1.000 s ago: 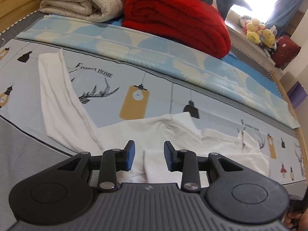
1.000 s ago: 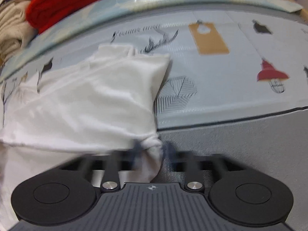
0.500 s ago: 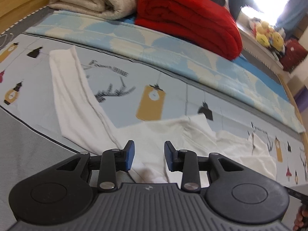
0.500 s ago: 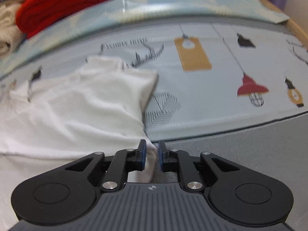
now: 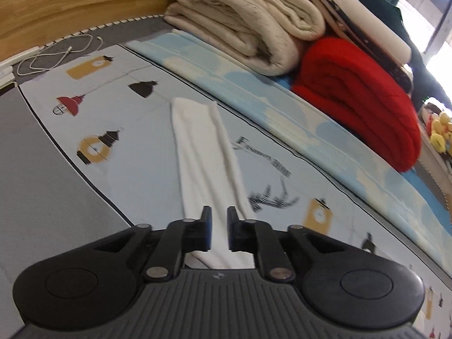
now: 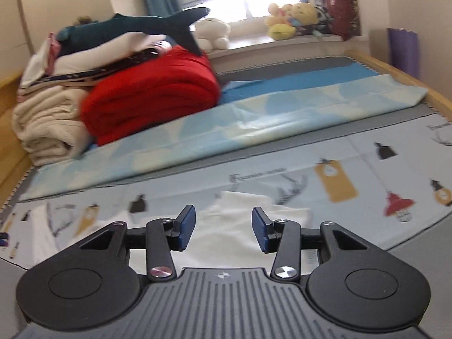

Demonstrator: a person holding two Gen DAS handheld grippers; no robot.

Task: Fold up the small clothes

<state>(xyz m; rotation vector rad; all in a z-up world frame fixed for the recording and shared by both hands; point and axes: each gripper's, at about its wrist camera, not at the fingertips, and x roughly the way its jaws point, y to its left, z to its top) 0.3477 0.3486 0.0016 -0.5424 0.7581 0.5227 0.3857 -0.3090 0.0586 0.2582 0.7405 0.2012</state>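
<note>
Printed bed sheet (image 5: 147, 152) fills both views, white garment (image 6: 240, 226) low centre in the right wrist view, its long sleeve (image 5: 203, 152) running up mid-frame in the left. Left gripper (image 5: 219, 230) just narrowed to nearly shut with nothing pinched; right gripper (image 6: 223, 226) just opened, empty. We'd reopen left, pinch the sleeve end, fold it flat across the body

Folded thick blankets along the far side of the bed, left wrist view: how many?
2: a cream folded fleece blanket on the left, and a red folded blanket touching its right side. Bedding stacked on top may hide others.
</note>
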